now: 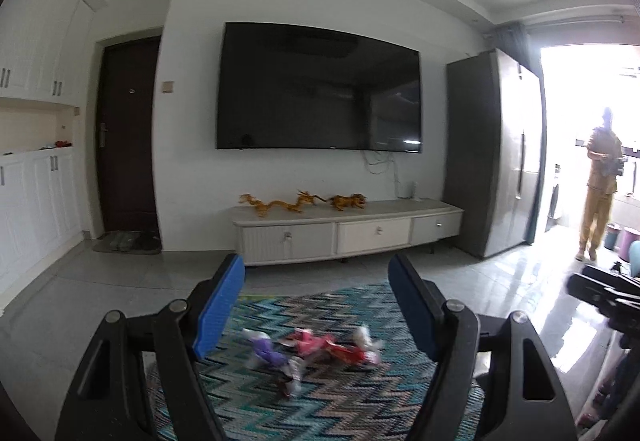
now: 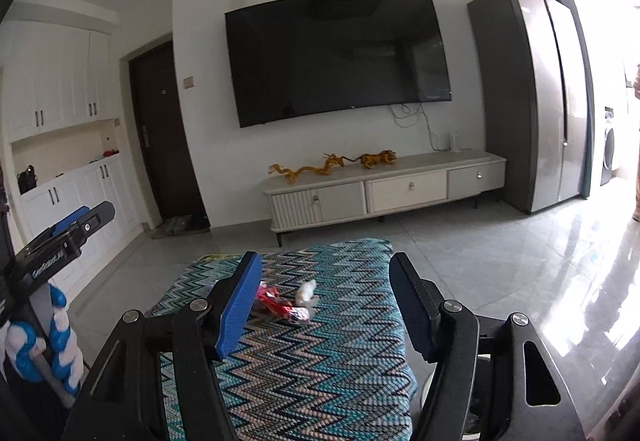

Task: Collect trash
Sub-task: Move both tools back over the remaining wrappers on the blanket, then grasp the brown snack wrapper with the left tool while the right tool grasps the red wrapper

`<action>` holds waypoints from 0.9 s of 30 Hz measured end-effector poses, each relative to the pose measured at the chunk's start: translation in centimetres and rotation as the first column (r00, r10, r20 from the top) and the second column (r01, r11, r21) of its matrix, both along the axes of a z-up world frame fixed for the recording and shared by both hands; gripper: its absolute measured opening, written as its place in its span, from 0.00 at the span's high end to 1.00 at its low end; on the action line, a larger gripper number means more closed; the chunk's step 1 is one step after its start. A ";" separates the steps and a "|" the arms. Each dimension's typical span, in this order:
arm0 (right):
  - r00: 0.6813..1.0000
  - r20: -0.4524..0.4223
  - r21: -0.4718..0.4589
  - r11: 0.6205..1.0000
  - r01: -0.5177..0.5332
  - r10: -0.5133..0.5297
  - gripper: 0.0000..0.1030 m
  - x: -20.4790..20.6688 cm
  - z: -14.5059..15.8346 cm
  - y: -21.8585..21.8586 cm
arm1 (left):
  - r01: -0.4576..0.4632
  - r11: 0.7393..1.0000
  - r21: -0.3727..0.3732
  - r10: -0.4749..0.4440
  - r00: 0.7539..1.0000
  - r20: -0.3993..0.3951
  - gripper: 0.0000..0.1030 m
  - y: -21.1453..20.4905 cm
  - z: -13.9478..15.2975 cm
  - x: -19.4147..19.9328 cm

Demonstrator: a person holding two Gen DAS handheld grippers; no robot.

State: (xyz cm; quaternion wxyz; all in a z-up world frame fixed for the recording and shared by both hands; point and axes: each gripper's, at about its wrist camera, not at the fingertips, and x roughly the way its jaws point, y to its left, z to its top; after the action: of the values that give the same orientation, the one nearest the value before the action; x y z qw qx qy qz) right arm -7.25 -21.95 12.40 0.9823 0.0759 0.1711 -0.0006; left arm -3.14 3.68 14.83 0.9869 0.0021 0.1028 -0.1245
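Note:
Several crumpled wrappers lie together on a blue zigzag cloth [image 1: 340, 401]: a purple one [image 1: 266, 351], a pink-red one [image 1: 320, 347] and a white scrap [image 1: 366, 339]. My left gripper [image 1: 316, 305] is open and empty, held above and short of them. In the right wrist view the red wrappers [image 2: 276, 303] and the white scrap [image 2: 306, 291] lie on the same cloth [image 2: 320, 361], just right of my left blue pad [image 2: 240, 305]. My right gripper [image 2: 324, 305] is open and empty above the cloth.
A white TV cabinet [image 1: 344, 231] with gold dragon figures [image 1: 280, 203] stands under a wall TV [image 1: 320, 89]. A grey fridge [image 1: 492, 157] stands at right. A person [image 1: 600, 181] stands in the bright doorway. The other gripper shows at the left edge [image 2: 60, 237].

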 end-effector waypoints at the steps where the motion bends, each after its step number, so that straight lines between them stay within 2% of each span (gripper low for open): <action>1: 1.000 0.000 0.002 1.000 -0.009 0.009 0.36 0.3 0.1 0.1 | -0.021 1.000 0.002 0.021 1.000 0.002 0.29 0.7 0.1 0.5; 6: 0.998 -0.022 0.002 0.998 -0.055 0.056 0.36 2.7 -0.1 1.3 | -0.109 0.994 0.005 0.109 0.994 -0.001 0.29 3.9 0.0 2.7; 11: 0.992 -0.083 -0.004 0.995 -0.096 0.095 0.36 5.7 -2.0 3.0 | -0.155 0.988 -0.022 0.153 0.985 -0.079 0.29 6.3 -2.6 5.6; 20: 0.966 -0.220 -0.016 0.990 -0.142 0.135 0.36 11.5 -6.8 5.0 | -0.123 0.992 0.013 0.123 0.969 -0.213 0.29 7.3 -8.5 10.9; 27: 0.930 -0.329 -0.026 0.983 -0.183 0.164 0.36 16.6 -11.3 5.3 | -0.125 0.992 -0.020 0.111 0.931 -0.348 0.29 9.3 -13.3 15.6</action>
State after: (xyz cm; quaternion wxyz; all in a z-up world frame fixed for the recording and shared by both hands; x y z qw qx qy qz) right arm 9.31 -16.63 1.12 0.9385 0.0316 0.3368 0.0689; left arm 12.44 13.02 1.56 0.9588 -0.0465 0.2723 -0.0656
